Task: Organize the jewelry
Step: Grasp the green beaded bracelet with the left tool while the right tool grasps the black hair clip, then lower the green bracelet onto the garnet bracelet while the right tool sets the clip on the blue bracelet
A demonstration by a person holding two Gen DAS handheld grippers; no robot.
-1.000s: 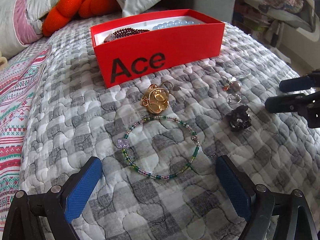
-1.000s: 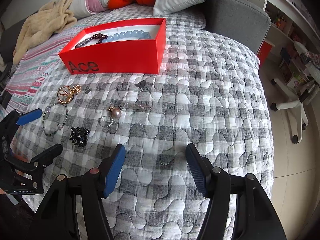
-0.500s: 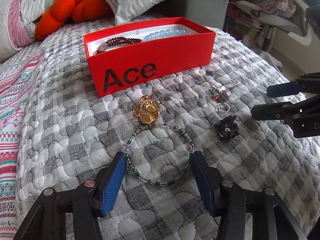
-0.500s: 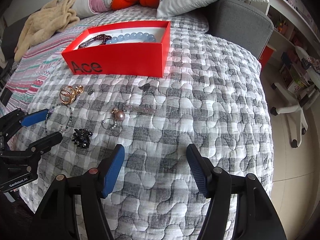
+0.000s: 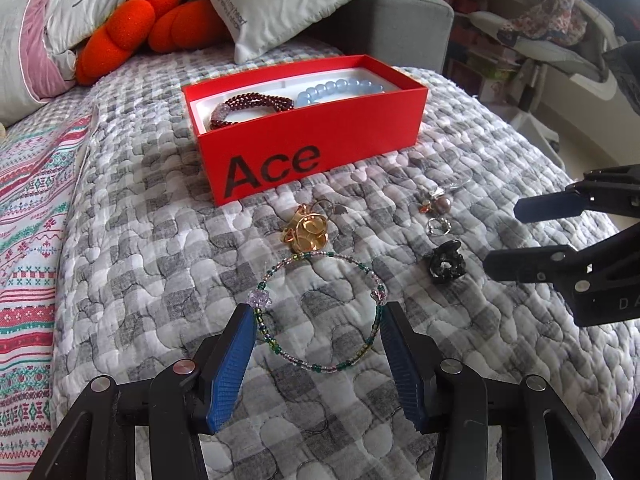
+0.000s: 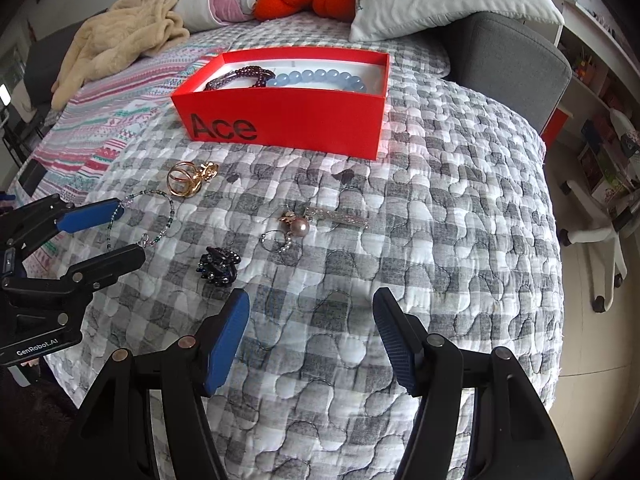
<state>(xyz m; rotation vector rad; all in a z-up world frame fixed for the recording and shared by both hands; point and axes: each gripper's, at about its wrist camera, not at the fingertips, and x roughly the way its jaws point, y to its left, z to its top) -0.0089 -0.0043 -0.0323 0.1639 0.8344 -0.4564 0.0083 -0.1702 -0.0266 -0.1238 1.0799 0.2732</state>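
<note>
Since one second ago your left gripper (image 5: 318, 316) has narrowed its jaws and now brackets the beaded bracelet (image 5: 320, 312) in the lower middle of the left view; whether the pads touch it, I cannot tell. Your right gripper (image 6: 312, 312) hovers with jaws wide and empty at the bottom of its frame. Above the bracelet lie the gold ring (image 5: 308, 234) and the red box (image 5: 312, 152) on the bed (image 5: 140, 240)

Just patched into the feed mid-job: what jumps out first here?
The red box marked "Ace" sits mid-quilt, already holding a garnet bracelet and a blue bracelet. Nearer, the left claw straddles a beaded bangle, open. Gold rings and a black clip lie loose nearby.
</note>
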